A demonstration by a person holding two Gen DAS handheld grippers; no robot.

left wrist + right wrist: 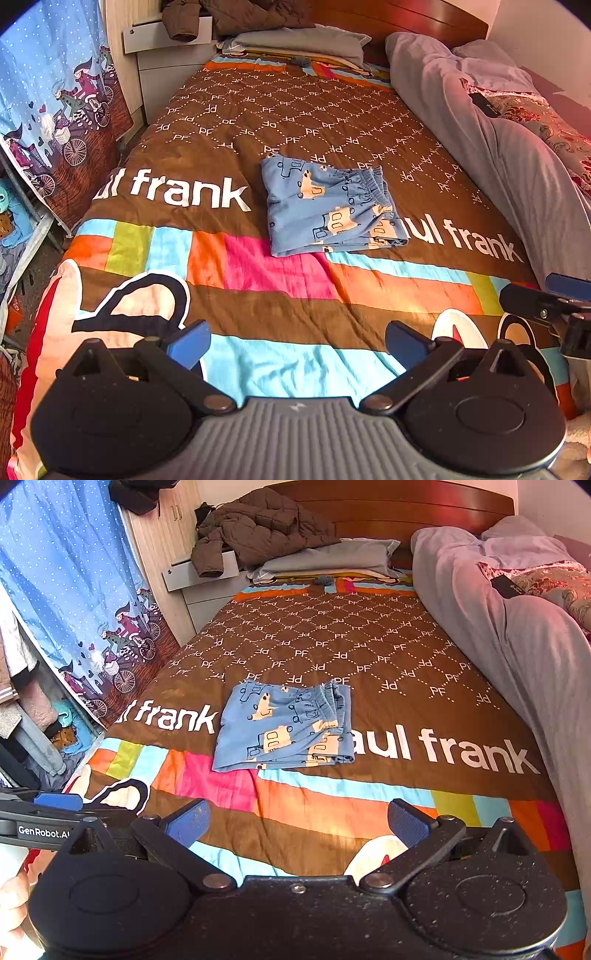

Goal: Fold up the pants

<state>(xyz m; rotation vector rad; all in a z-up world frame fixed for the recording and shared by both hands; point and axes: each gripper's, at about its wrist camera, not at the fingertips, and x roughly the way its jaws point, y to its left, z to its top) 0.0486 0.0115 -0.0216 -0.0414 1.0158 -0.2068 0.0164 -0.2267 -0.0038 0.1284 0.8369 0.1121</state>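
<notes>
Small blue pants (328, 206) with a cartoon car print lie folded into a compact rectangle on the bed's brown patterned cover (229, 110), waistband at the far right. They also show in the right wrist view (284, 729). My left gripper (297, 345) is open and empty, held well back from the pants over the bed's near end. My right gripper (299, 823) is open and empty, likewise short of the pants. The right gripper's tip shows at the right edge of the left wrist view (554, 295); the left gripper shows at the left of the right wrist view (44, 812).
A grey duvet (498, 147) is bunched along the bed's right side. A pillow (303, 42) and a brown jacket (255, 528) lie at the wooden headboard (406, 509). A blue printed curtain (55, 92) and a nightstand (166, 74) stand left of the bed.
</notes>
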